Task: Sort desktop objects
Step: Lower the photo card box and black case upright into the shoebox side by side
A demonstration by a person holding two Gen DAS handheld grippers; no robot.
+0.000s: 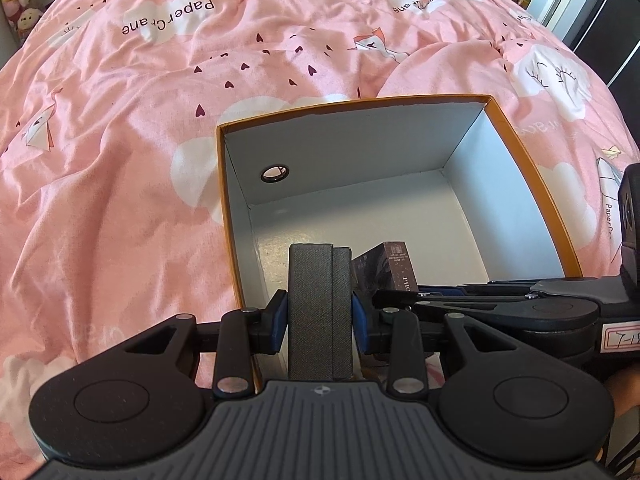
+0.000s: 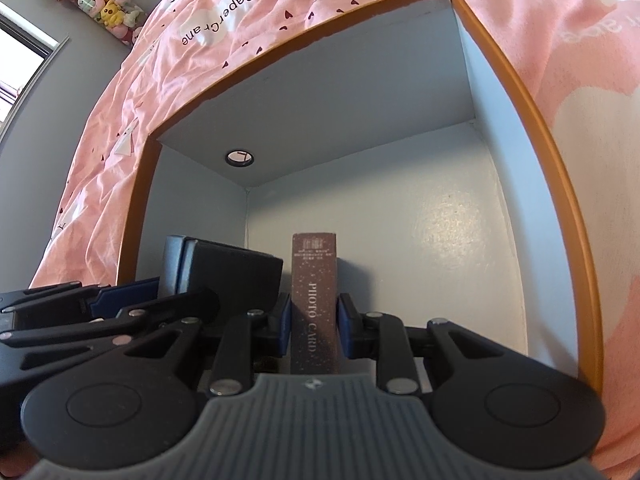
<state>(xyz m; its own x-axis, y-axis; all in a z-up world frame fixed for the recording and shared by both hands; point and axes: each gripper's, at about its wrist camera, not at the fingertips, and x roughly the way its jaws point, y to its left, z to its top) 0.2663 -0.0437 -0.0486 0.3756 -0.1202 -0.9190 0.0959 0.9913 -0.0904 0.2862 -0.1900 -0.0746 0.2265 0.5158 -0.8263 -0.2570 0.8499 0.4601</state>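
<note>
Both sets of jaws are closed on cargo. My left gripper (image 1: pixel 320 316) clamps a grey textured case (image 1: pixel 318 312) by its broad faces, blue pads (image 1: pixel 280 318) pressing either side so it stands on edge. My right gripper (image 2: pixel 314 324) pinches a slim brown box lettered PHOTO CARD (image 2: pixel 314 300), also upright, spine toward the camera.

I have both items down inside the orange-rimmed cardboard box (image 1: pixel 532 184), at its near end. The case sits left of the photo-card box, the two close together, though I cannot tell whether they touch. Holding them on edge looks deliberate: stood like books they pack tight against the near wall and leave the white floor (image 2: pixel 432 240) free toward the far wall, where a finger hole (image 1: pixel 275 173) pierces the left side.

That box rests on a pink quilt (image 1: pixel 120 140) printed with clouds and paper cranes, a soft footing, so I judge it could tip if I press on a wall. Whether either item's lower edge has reached the floor is hidden behind my grippers; I'd want that settled before letting go.
</note>
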